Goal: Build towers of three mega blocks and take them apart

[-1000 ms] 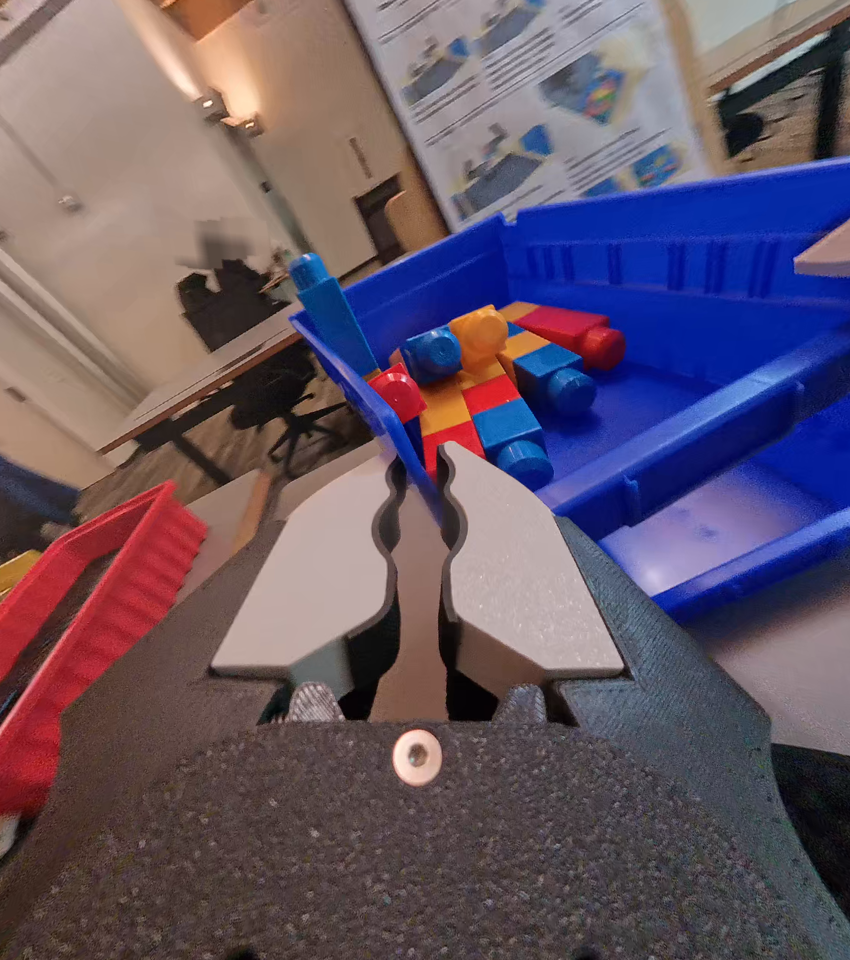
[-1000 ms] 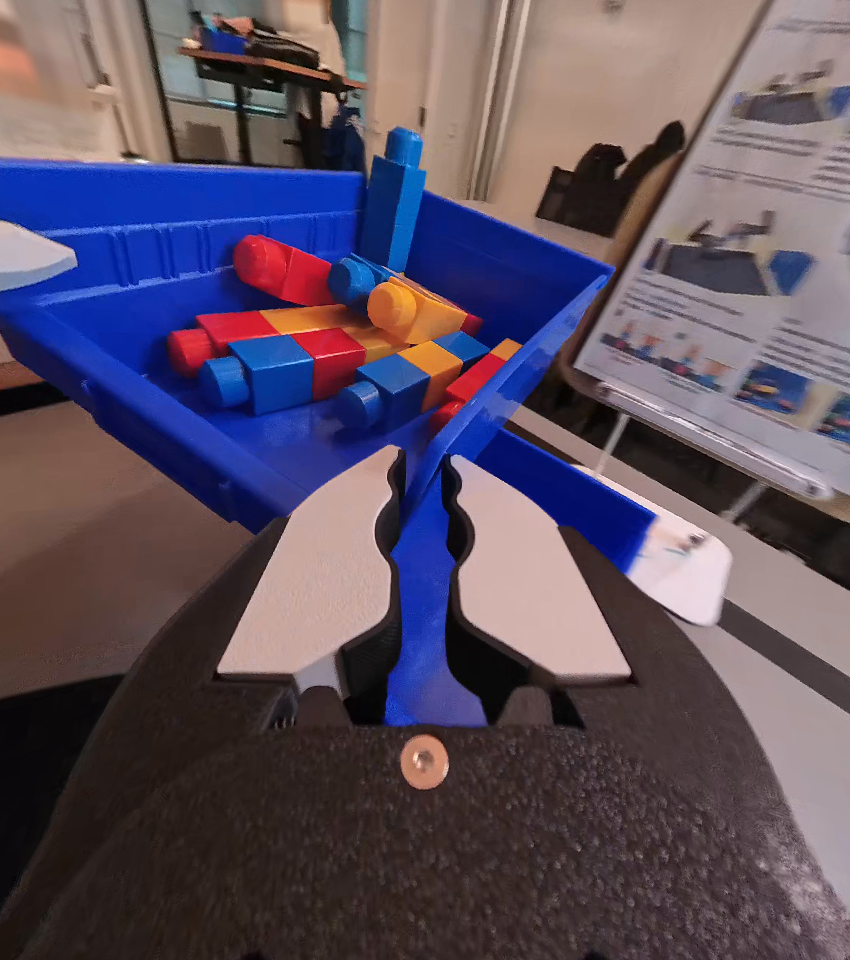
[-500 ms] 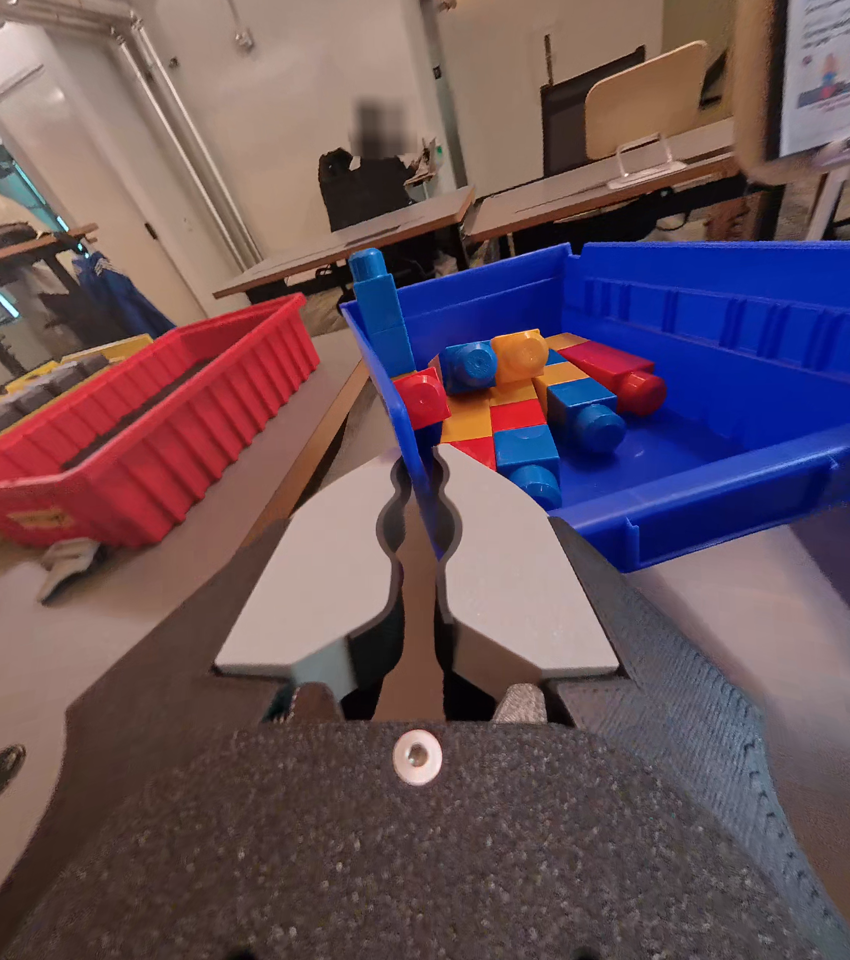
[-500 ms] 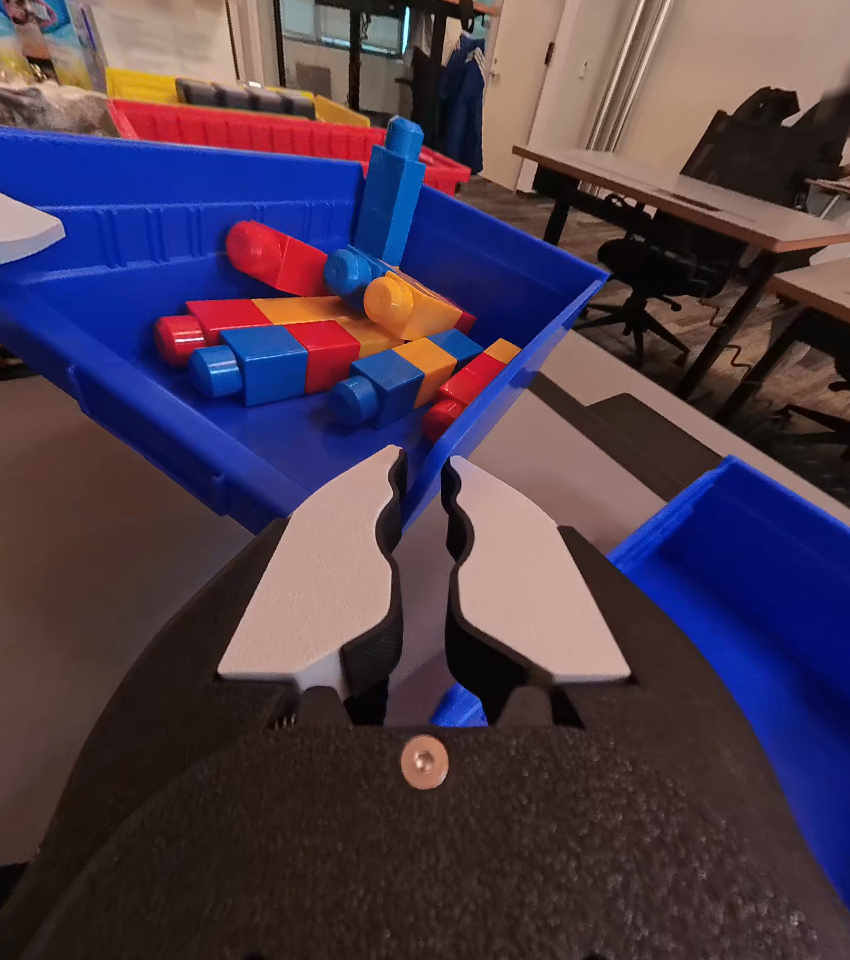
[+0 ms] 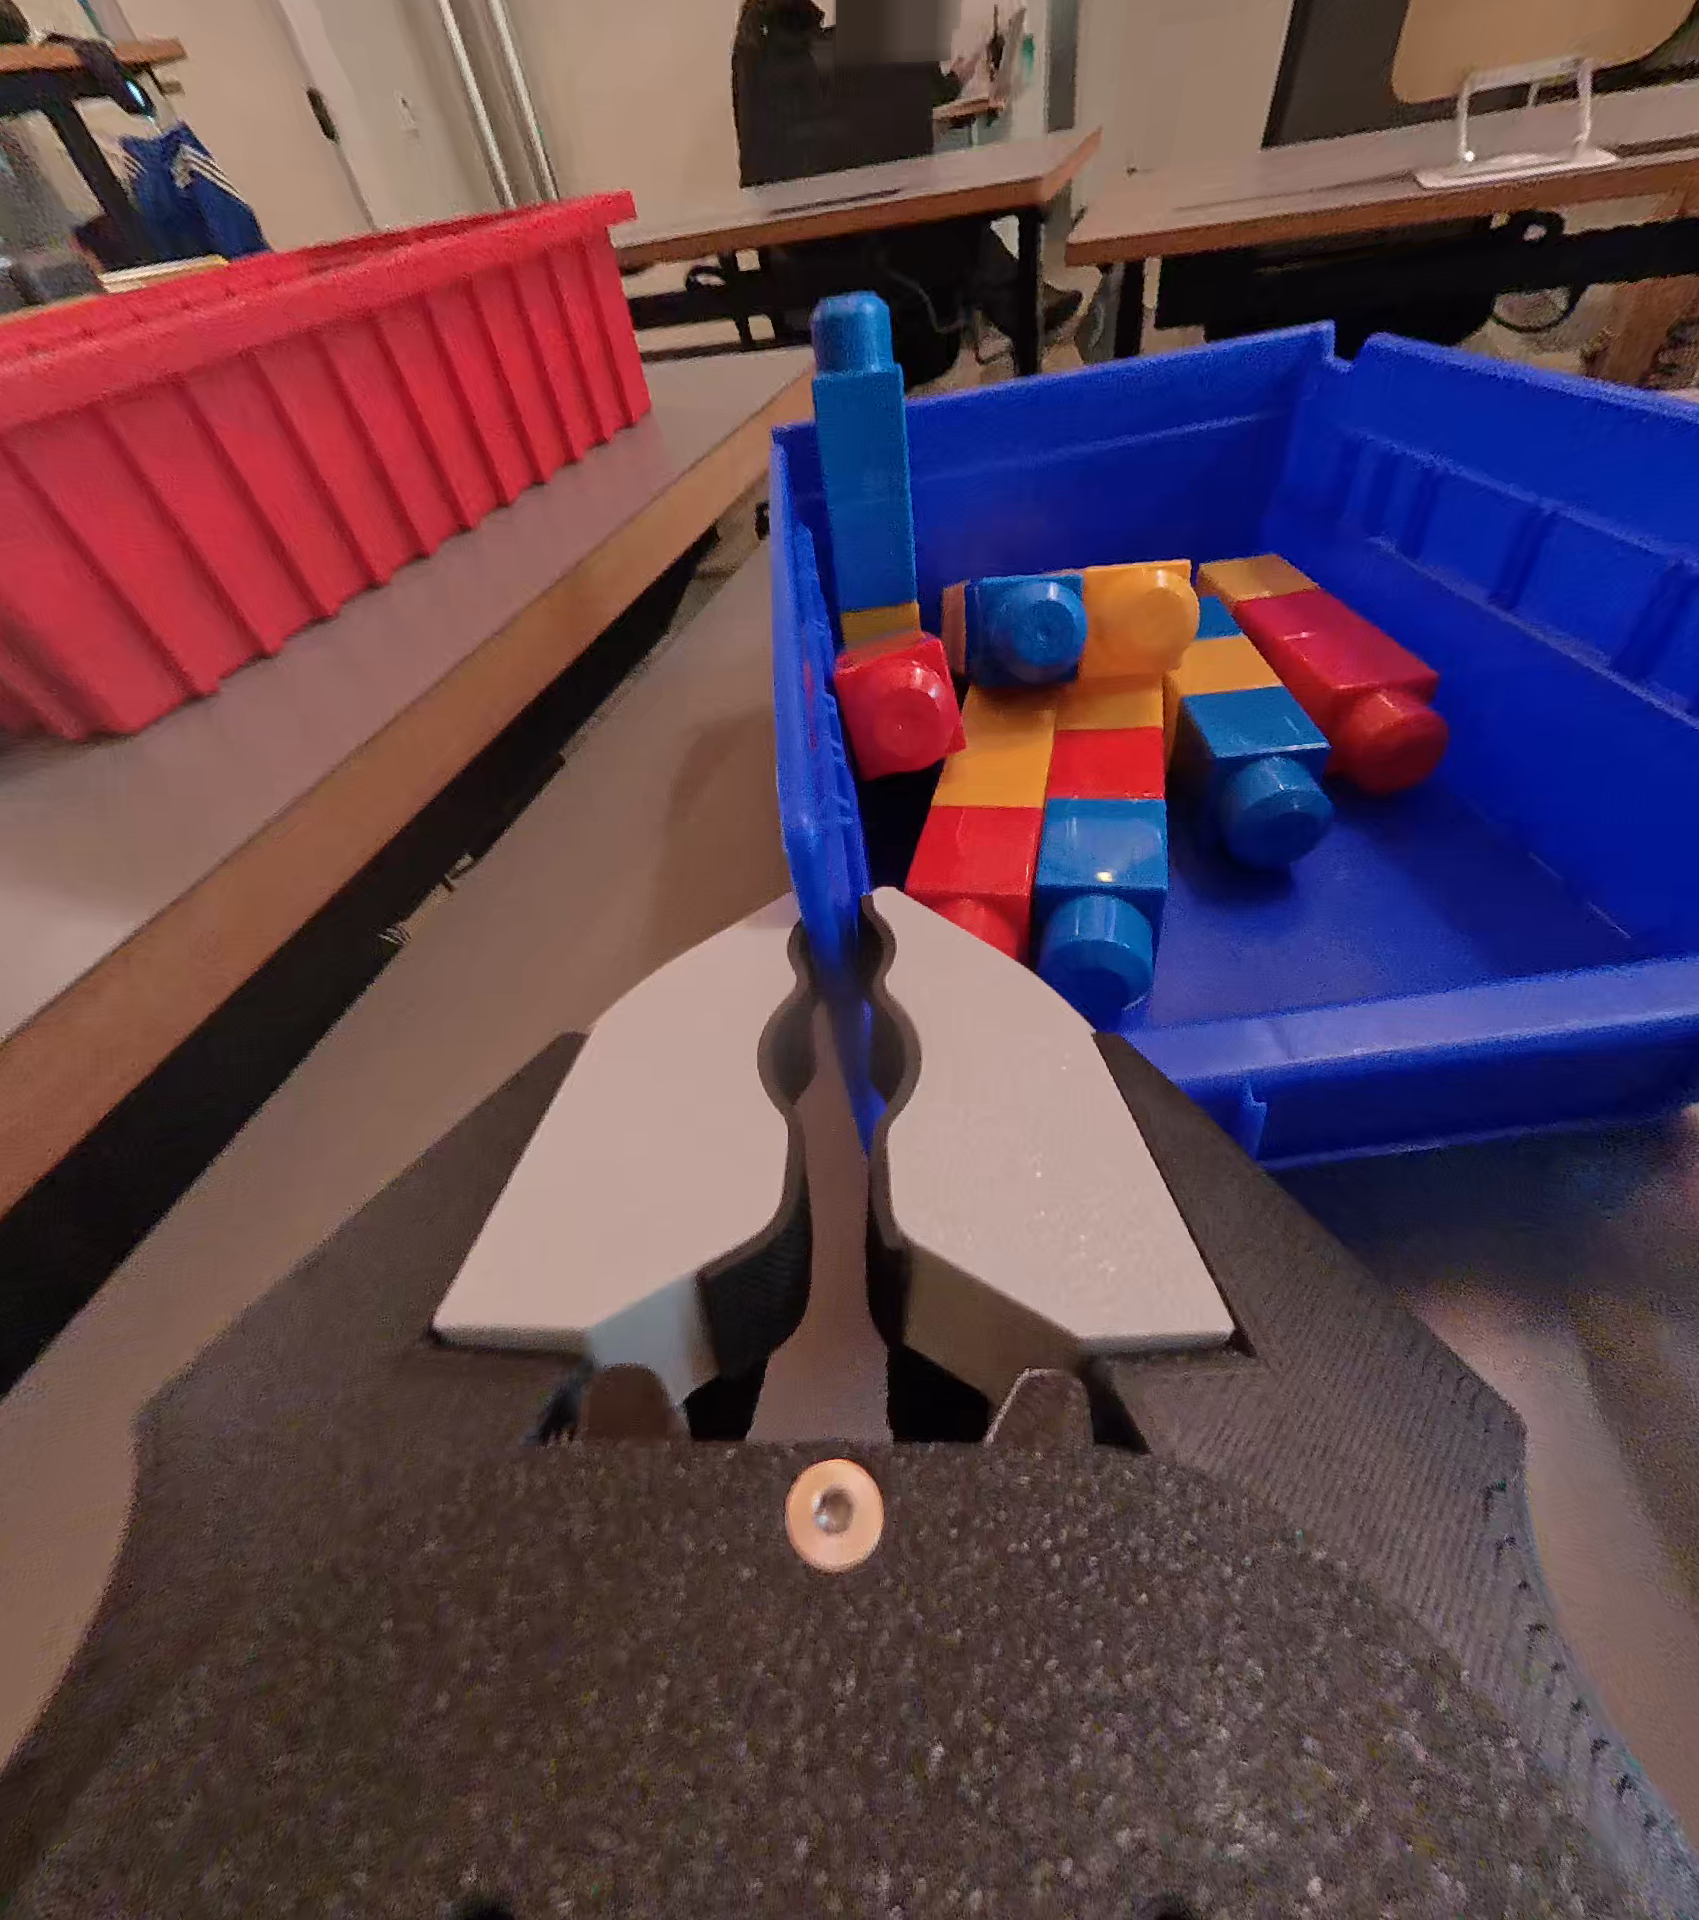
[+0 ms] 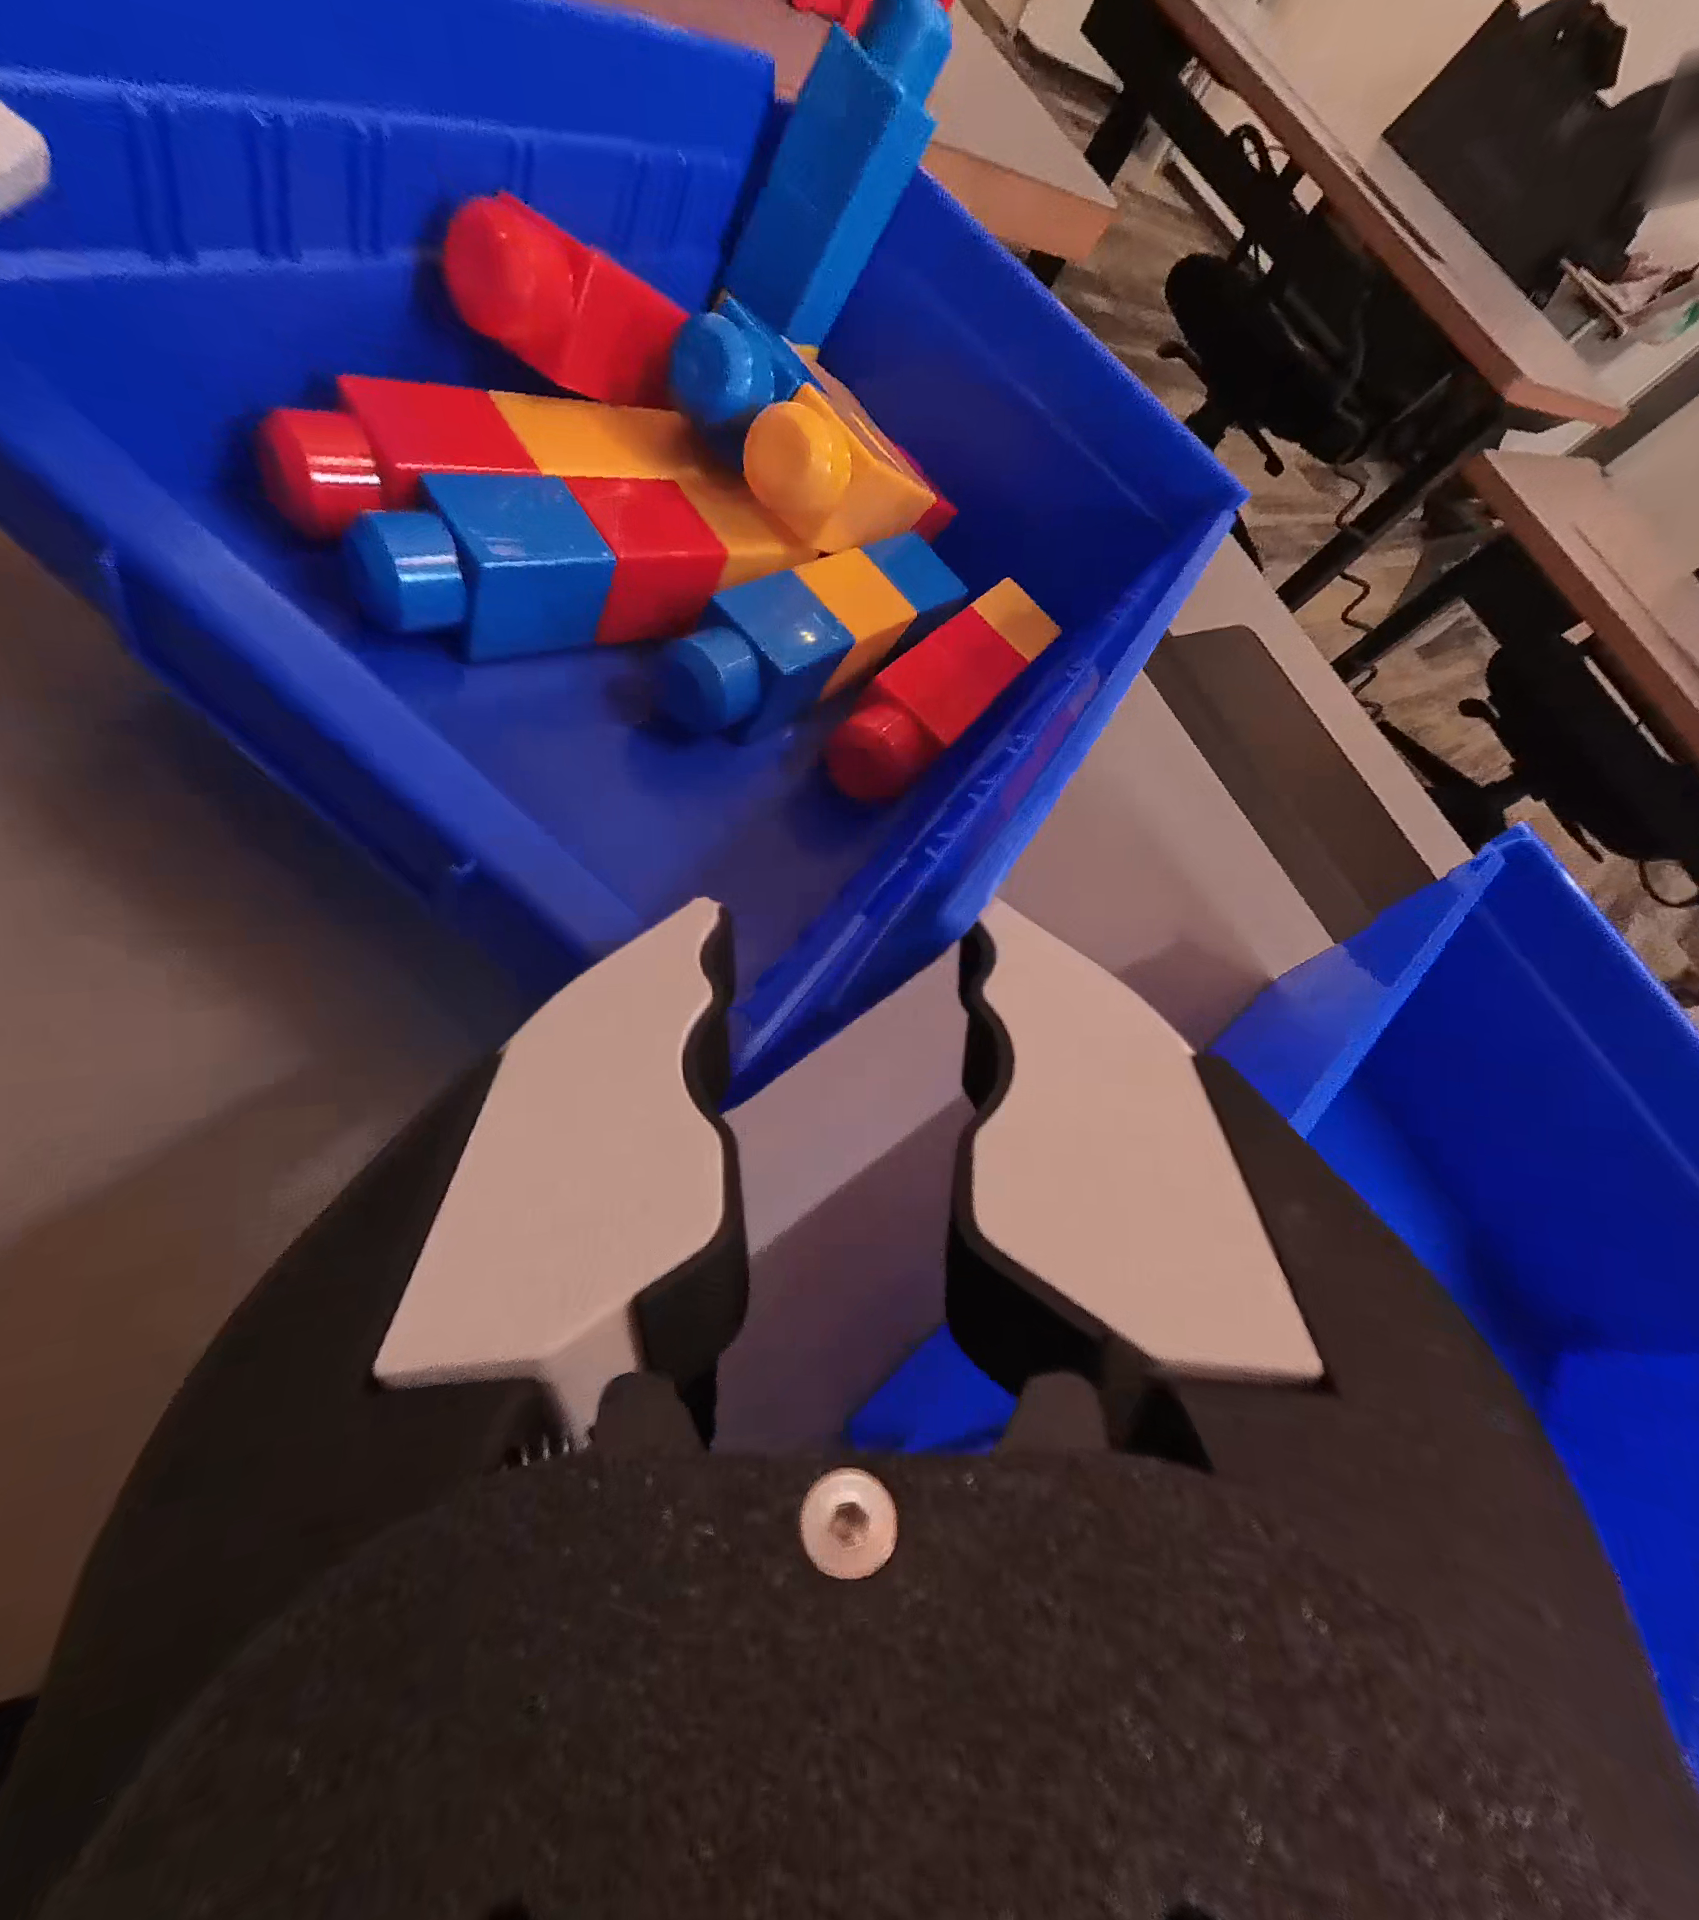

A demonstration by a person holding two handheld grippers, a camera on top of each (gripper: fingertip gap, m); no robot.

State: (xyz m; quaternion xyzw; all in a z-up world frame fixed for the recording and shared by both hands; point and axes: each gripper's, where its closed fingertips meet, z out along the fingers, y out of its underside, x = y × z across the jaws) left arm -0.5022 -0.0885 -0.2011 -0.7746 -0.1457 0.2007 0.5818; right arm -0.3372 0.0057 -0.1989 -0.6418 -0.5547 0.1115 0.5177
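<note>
The mega blocks (image 5: 1105, 769) lie in a blue bin (image 5: 1447, 1060), joined into three-block towers heaped at its left end; six lying towers can be made out, and a seventh, all blue (image 5: 860, 468), leans upright against the left wall. The left gripper (image 5: 837, 935) is clamped on that wall's rim, near the front corner. The right gripper (image 6: 840, 940) is parted and empty, the bin's near corner sitting between its fingers without being squeezed. The bin appears to be just set on the desk (image 5: 616, 862), so the step in hand is judged to be releasing it: the left gripper is best opened only once the bin's base is seen to rest flat, and drawn back level, so the leaning tower is not tipped. A second blue bin (image 6: 1551, 1195) stands just beside it in the right wrist view, and one red ribbed tray (image 5: 253, 468) is seen well apart.
</note>
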